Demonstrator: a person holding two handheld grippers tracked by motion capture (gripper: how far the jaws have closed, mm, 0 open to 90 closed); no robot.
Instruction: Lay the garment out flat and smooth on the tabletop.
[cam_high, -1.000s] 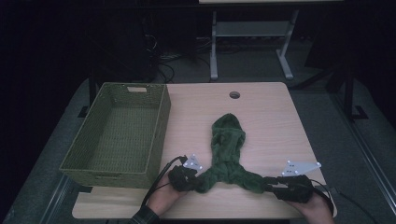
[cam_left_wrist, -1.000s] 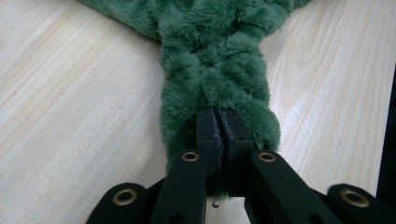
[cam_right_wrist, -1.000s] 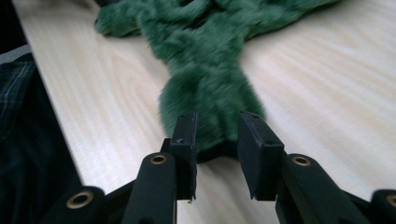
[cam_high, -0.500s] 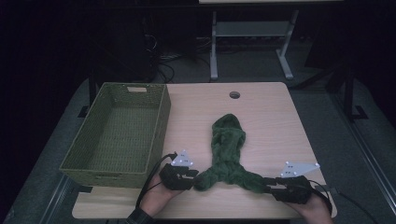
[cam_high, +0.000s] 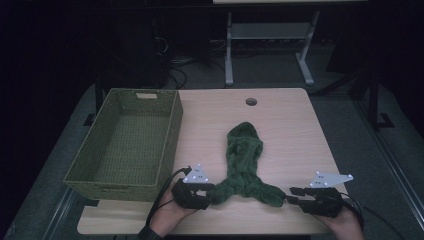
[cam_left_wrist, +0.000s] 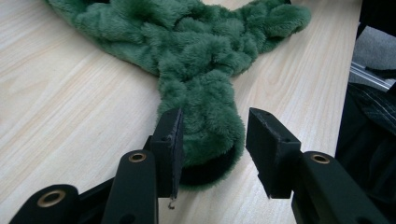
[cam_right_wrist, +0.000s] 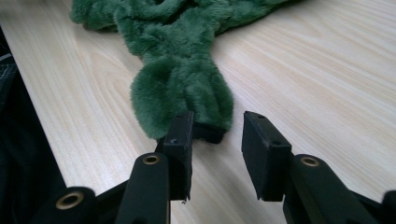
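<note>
Fluffy dark-green plush garment (cam_high: 243, 160) flat on light wooden counter (cam_high: 290, 125), its 2 legs spread toward the near edge. Left gripper (cam_left_wrist: 212, 140): jaws just opening, now apart, left leg end between them, one pad touching, other clear. Right gripper (cam_right_wrist: 215, 140): jaws apart, right leg end just ahead, unclamped. Woven olive-green rectangular basket (cam_high: 125, 145) beside garment, at left.

No legible text, label, brand, number or sign found in any view. Grey three-cornered plates (cam_high: 197, 174) atop tongs carried small dark marks, too small to read. Pale tag (cam_high: 146, 95) on far rim of green basket (cam_high: 165, 142): blank or unreadable. Wooden surface (cam_high: 285, 125) and green plush item (cam_high: 243, 150) bore no markings.
</note>
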